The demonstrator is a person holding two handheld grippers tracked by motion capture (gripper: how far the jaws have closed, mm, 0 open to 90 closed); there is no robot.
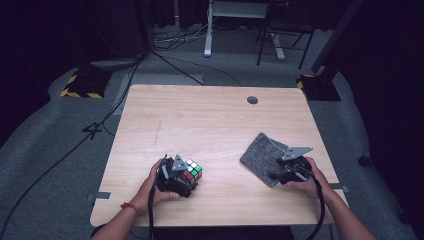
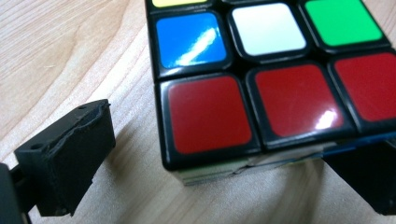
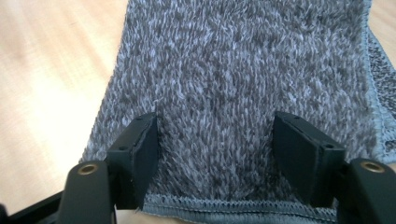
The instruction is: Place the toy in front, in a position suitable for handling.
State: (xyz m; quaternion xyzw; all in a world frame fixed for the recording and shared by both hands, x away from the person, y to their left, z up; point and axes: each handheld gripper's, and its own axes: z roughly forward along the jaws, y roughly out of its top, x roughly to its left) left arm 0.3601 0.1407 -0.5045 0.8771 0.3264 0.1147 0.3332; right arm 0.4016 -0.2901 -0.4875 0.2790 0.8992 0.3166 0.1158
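Dark room, grey carpet floor, pale wooden table, floor cables.

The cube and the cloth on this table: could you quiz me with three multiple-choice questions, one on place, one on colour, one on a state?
1. Where does the grey cloth lie on the table?
A near right
B far left
C centre

2. In the left gripper view, what colour is the puzzle cube's nearest row?
A yellow
B red
C orange

3. How do the right gripper's jaws stand?
A clamped shut
B apart over the cloth
C holding the cube

Answers: 1 A, by the right hand; 2 B, three red squares; 3 B, a wide gap shows.
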